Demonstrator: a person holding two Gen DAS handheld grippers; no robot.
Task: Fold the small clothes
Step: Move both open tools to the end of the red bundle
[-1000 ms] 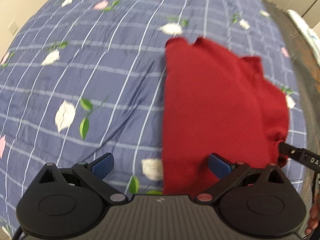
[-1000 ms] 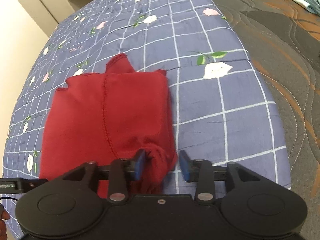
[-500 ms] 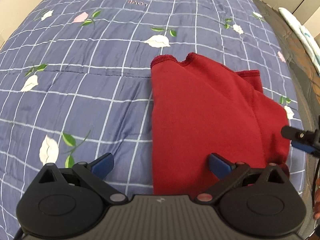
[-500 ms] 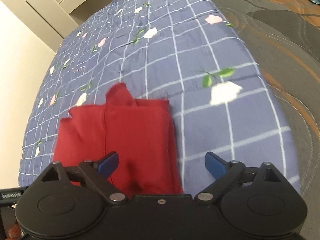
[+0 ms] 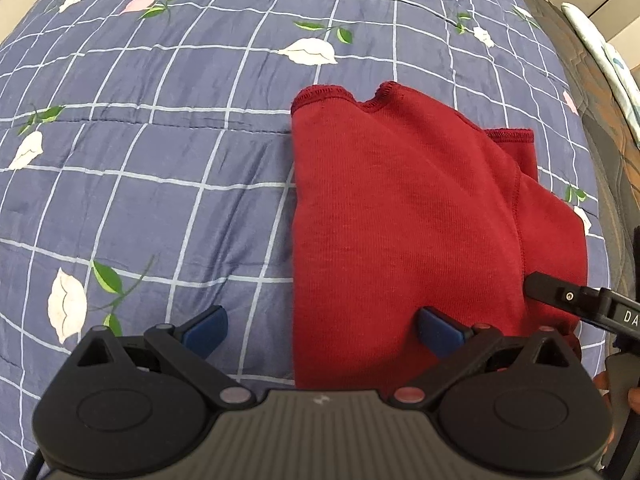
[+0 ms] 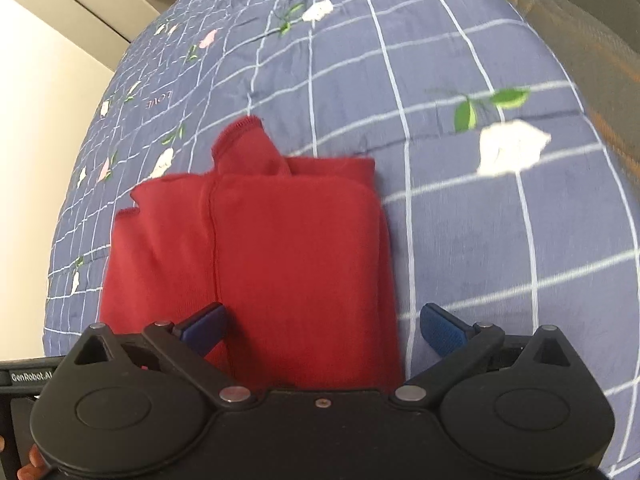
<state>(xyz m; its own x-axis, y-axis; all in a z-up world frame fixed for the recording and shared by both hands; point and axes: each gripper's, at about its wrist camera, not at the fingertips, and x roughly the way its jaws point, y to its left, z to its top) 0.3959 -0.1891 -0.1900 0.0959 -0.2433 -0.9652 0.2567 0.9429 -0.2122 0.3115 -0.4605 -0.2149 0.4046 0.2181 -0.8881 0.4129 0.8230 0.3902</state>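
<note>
Left wrist view: my left gripper [image 5: 322, 330] spread wide, empty — red garment [image 5: 408, 232] folded on the checked quilt [image 5: 140, 184].

Right wrist view: my right gripper [image 6: 322, 326], a second ago pinching the garment's corner, now gapes empty — fold apparently set.

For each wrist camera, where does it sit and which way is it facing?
Left wrist: behind the open left gripper, facing the folded red knit garment's left edge on the blue checked floral bedspread.
Right wrist: behind the open right gripper, over the garment's right edge; fingertips show bottom left.
Shared: garment, bedspread.
</note>
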